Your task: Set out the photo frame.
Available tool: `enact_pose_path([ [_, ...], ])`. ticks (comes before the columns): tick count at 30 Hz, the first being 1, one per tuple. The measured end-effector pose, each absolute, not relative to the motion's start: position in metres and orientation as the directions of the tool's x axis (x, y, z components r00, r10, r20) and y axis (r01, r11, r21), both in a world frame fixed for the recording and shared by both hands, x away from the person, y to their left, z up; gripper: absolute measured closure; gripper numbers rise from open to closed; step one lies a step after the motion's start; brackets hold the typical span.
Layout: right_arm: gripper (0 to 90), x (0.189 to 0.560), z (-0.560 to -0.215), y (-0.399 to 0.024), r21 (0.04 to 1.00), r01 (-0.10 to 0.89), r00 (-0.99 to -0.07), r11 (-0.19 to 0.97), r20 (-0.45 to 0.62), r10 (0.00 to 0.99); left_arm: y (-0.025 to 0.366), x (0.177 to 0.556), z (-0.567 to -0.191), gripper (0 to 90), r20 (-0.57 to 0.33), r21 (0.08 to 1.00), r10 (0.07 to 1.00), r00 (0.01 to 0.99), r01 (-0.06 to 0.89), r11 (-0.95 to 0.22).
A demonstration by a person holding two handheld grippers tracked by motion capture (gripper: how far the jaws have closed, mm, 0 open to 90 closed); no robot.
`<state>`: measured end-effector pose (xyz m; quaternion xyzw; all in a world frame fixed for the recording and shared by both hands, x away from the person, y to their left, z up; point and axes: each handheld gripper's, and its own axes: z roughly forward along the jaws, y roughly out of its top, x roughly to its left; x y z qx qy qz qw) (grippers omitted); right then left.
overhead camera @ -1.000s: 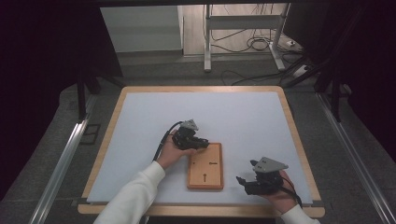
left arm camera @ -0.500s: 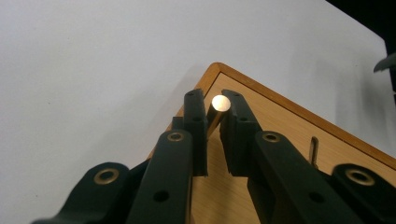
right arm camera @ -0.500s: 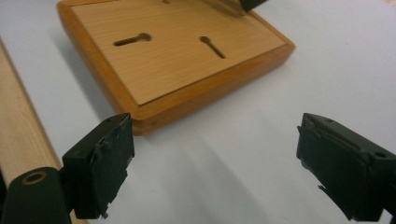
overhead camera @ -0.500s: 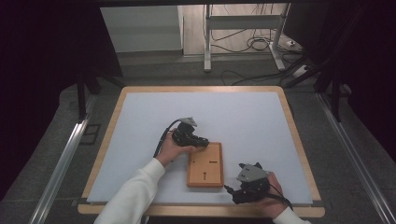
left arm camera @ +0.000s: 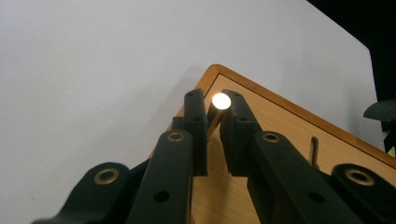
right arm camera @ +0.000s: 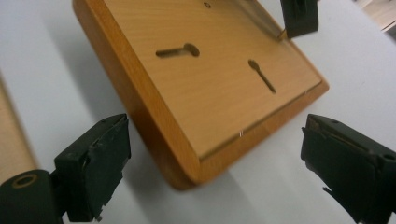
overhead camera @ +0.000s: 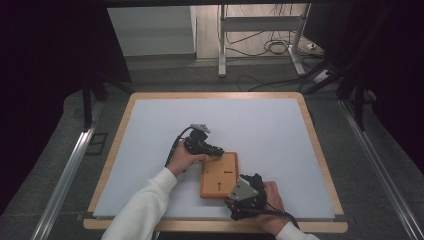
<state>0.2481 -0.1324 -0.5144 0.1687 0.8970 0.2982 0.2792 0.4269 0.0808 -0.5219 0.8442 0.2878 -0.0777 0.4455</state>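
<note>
A flat wooden board (overhead camera: 217, 172) lies on the white table top, with two keyhole slots (right arm camera: 180, 50) cut in its face. My left gripper (overhead camera: 219, 151) rests at the board's far left corner. In the left gripper view the left gripper (left arm camera: 214, 98) is shut on a thin pin with a shiny round head (left arm camera: 221, 101), its lower end on the wood. My right gripper (overhead camera: 238, 193) sits at the board's near right corner. In the right gripper view the right gripper (right arm camera: 217, 140) has just been opening, and its pads stand wide on either side of that corner (right arm camera: 196, 163), clear of the wood.
A wooden frame (overhead camera: 320, 150) borders the white table top (overhead camera: 260, 125). Beyond the far edge are a metal stand and loose cables (overhead camera: 272, 47) on the floor. Metal rails (overhead camera: 70, 165) run along both sides of the table.
My right gripper has moved left along the near edge until it reached the board's near right corner. The left gripper and the board have stayed in place.
</note>
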Motion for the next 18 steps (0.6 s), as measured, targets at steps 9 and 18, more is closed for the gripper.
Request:
enact_pose_path([
  [9, 9.8, 0.249, -0.524, -0.11, 0.57, 0.071, -0.748, 0.818, -0.512, 0.422, 0.081, 0.427, -0.523, 81.6, -0.391, 0.708, 0.42, 0.819, 0.559, -0.431],
  [18, 21.7, 0.243, -0.514, -0.107, 0.563, 0.007, -0.719, 0.826, -0.571, 0.395, 0.079, 0.422, -0.522, 84.2, -0.333, 0.728, 0.457, 0.825, 0.532, -0.432],
])
